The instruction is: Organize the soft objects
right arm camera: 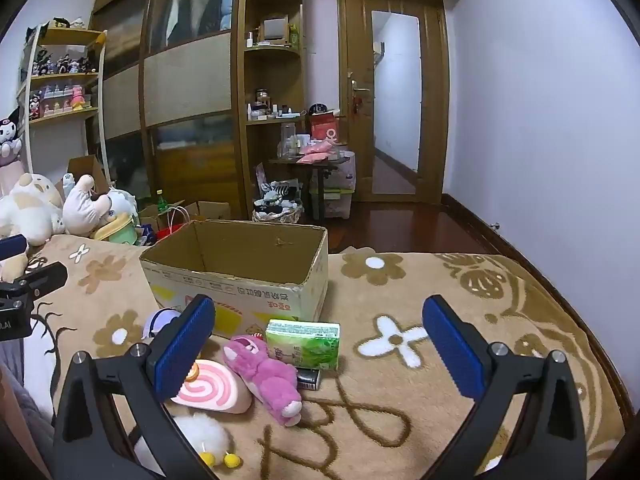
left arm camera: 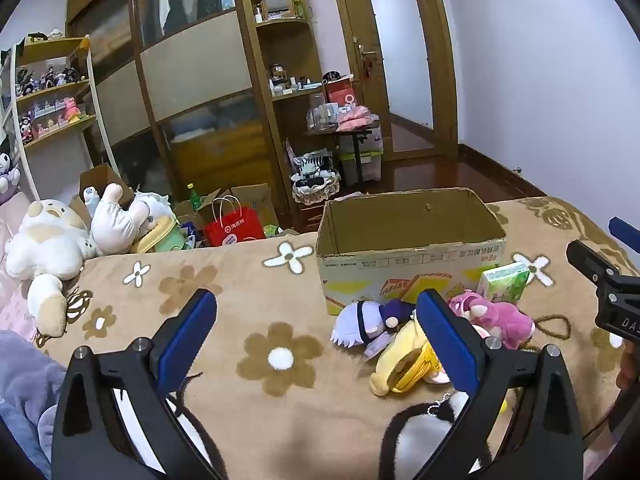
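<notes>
Nearest, the right gripper (right arm camera: 318, 344) and left gripper (left arm camera: 316, 330) stood wide apart and empty above the blanket (right arm camera: 420, 400), where the pink plush bear (right arm camera: 262, 372) lay before the cardboard box (right arm camera: 240, 280), probably light, soft, best pinched at its body.

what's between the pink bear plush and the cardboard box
A green tissue pack lies between the pink bear plush and the cardboard box, clearest in the right wrist view.

Left hand-held gripper (left arm camera: 316, 332) hangs wide open over the flowered blanket (left arm camera: 224, 280); cardboard box (left arm camera: 408, 248) behind, and a pink plush (left arm camera: 500, 316), a purple-haired doll (left arm camera: 368, 322), perhaps a yellow plush (left arm camera: 400, 360) heaped before it.
</notes>
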Demonstrator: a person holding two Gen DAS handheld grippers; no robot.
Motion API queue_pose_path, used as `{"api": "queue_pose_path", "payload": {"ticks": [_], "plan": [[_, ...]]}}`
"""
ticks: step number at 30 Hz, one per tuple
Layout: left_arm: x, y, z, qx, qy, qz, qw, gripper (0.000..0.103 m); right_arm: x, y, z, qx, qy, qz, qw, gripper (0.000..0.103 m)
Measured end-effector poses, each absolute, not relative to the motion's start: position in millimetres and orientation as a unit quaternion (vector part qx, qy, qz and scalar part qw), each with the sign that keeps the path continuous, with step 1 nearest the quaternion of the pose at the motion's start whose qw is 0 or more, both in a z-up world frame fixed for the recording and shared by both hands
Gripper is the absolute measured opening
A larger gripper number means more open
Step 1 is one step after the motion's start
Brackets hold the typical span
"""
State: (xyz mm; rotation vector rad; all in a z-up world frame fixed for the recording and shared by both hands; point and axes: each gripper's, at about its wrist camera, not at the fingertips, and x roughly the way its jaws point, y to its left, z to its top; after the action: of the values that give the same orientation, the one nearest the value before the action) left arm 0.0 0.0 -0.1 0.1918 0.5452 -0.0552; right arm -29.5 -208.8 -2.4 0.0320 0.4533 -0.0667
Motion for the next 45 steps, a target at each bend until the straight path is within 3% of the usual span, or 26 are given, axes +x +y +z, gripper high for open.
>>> {"api": "queue_pose_path", "payload": {"ticks": [45], "plan": [[0.0, 0.2, -2.7, 0.097, 0.279, -0.03, 0.955, 0.099, -26.0, -208.7, -12.2, 0.014, 0.243, -0.037, 0.969, 0.103]]}}
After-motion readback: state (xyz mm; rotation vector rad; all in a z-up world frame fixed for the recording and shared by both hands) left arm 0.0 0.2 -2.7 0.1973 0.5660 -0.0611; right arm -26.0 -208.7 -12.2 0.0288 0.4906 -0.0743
